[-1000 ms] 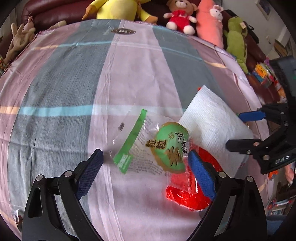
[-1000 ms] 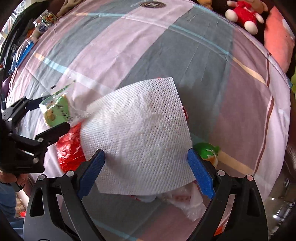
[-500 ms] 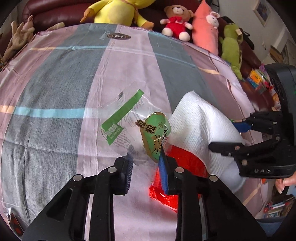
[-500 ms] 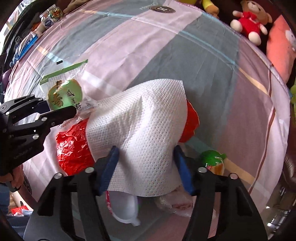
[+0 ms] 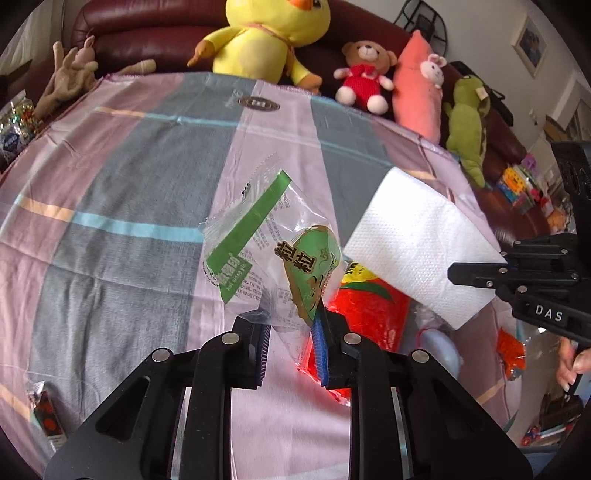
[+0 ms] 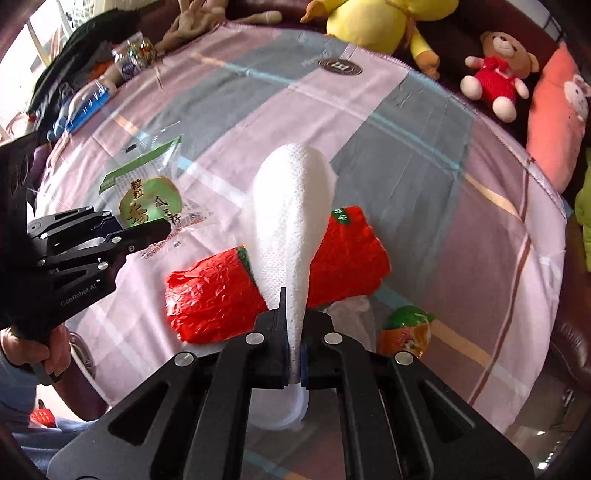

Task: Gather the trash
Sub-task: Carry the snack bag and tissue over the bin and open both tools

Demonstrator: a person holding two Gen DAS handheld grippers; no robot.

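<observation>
Both lifted since before, left gripper [image 5: 291, 328] clamping green wrapper [image 5: 273, 251], right gripper [image 6: 293, 347] pinching napkin [image 6: 291, 221]

a striped cloth [image 5: 140, 192] in pink, grey and mauve covers the table, with a dark round label [image 5: 258, 104] near its far edge. behind it a dark red sofa [image 5: 147, 33] holds plush toys in a row: a tan rabbit [image 5: 72, 77], a yellow duck [image 5: 266, 37], a bear [image 5: 364, 75] in red, a pink pillow [image 5: 421, 96] with a bunny face, and a green frog [image 5: 467, 122].
</observation>
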